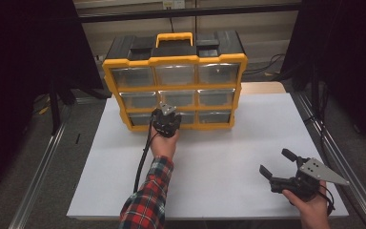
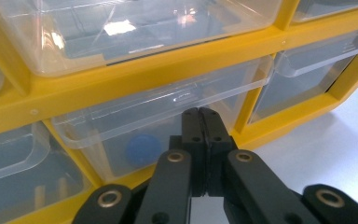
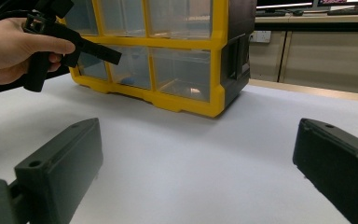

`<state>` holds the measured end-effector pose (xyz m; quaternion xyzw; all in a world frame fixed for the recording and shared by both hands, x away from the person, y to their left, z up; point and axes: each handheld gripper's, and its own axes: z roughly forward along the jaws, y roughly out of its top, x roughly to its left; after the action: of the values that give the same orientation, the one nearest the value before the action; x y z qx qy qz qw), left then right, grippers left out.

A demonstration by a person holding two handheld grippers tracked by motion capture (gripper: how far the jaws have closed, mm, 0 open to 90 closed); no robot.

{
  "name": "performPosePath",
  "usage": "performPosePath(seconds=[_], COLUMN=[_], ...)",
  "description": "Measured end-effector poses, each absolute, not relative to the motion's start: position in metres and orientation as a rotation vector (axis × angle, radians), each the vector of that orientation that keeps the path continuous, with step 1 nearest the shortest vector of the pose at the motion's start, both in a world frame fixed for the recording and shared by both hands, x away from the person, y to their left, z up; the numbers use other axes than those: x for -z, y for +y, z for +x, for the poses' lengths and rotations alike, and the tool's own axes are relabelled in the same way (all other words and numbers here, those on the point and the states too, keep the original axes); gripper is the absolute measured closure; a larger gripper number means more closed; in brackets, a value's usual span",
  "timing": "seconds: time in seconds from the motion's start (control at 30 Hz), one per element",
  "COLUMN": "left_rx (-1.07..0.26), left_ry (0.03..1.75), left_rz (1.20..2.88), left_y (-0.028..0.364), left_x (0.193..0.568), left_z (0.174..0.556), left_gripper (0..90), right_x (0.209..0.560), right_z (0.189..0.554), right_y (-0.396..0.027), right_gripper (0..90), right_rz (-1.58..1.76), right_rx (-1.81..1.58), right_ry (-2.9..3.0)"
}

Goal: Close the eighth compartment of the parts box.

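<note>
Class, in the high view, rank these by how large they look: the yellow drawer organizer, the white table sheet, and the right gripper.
1. White table sheet, the largest.
2. Yellow drawer organizer.
3. Right gripper, the smallest, though it sits nearest the camera.

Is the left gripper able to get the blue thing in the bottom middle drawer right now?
Probably not yet. The blue thing sits inside the clear drawer, which looks closed, and the left gripper is shut right at the drawer's front lip. The drawer must slide out first.
</note>
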<state>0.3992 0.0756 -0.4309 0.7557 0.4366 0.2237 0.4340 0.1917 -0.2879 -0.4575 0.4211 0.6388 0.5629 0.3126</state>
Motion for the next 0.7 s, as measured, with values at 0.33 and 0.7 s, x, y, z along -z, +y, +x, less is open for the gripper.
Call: performPosePath(seconds=[0.33, 0.7], left_rx=[-0.551, -0.537], left_ry=[1.071, 1.049], left_rz=[1.860, 1.848], left_y=[0.0745, 0.0757], left_x=[0.4290, 0.4281], left_z=[0.3956, 0.3900], left_gripper=[81.0, 66.1], right_x=[0.4580, 0.4581], right_z=[0.1931, 0.1913], right_y=[-0.2876, -0.2882], right_gripper=[1.0, 1.0], right_rz=[1.106, 1.113], right_rx=[-1.492, -1.481], right_ry=[1.689, 1.685])
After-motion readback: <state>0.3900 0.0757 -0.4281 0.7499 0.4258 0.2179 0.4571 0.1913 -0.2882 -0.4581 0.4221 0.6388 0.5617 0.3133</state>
